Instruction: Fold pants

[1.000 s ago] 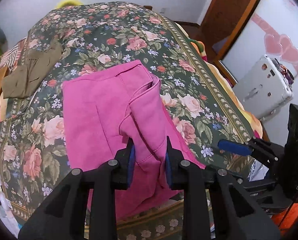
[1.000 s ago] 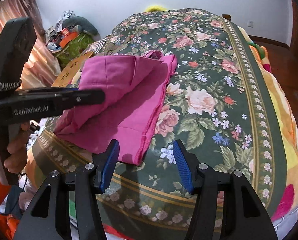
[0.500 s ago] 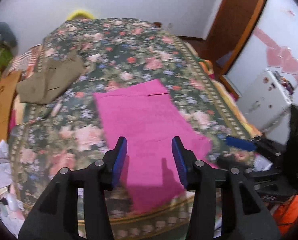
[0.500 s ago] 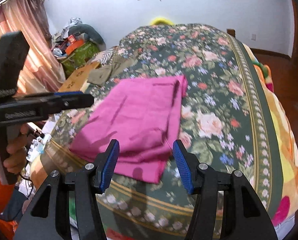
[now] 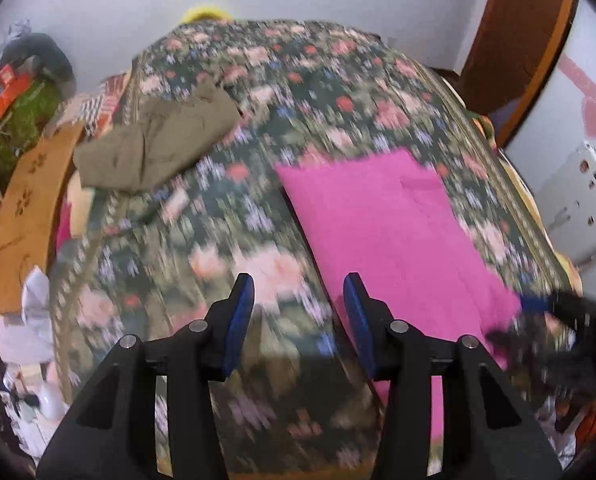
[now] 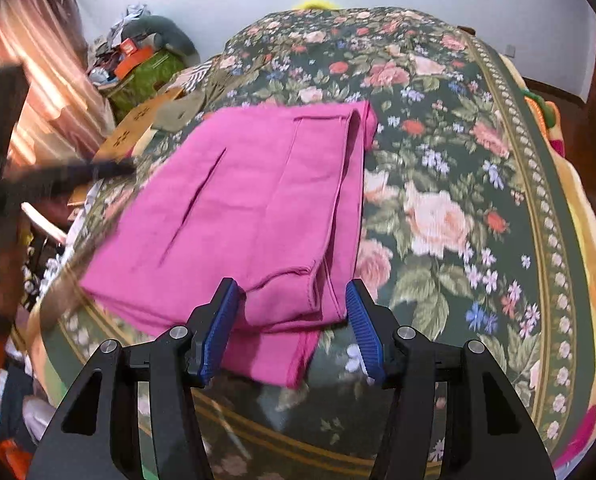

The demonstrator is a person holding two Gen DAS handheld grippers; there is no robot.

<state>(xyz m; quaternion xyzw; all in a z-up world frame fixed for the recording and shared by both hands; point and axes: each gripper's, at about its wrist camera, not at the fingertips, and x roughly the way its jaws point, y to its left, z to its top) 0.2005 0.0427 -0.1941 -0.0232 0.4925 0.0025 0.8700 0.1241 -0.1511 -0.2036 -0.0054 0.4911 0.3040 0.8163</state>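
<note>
Two grippers, left (image 5: 298, 308) and right (image 6: 291, 312), both released, hover over the bed (image 6: 478, 152); folded pants (image 6: 257, 208) lie lengthwise, near edge; olive garment (image 5: 157, 148) well apart.

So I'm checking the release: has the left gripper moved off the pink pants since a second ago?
Yes. The left gripper, open and empty, now hangs over the floral bedspread, left of the pink pants, toward the olive garment.

L tongs (image 5: 298, 320) & R tongs (image 6: 291, 324) agape, empty
</note>
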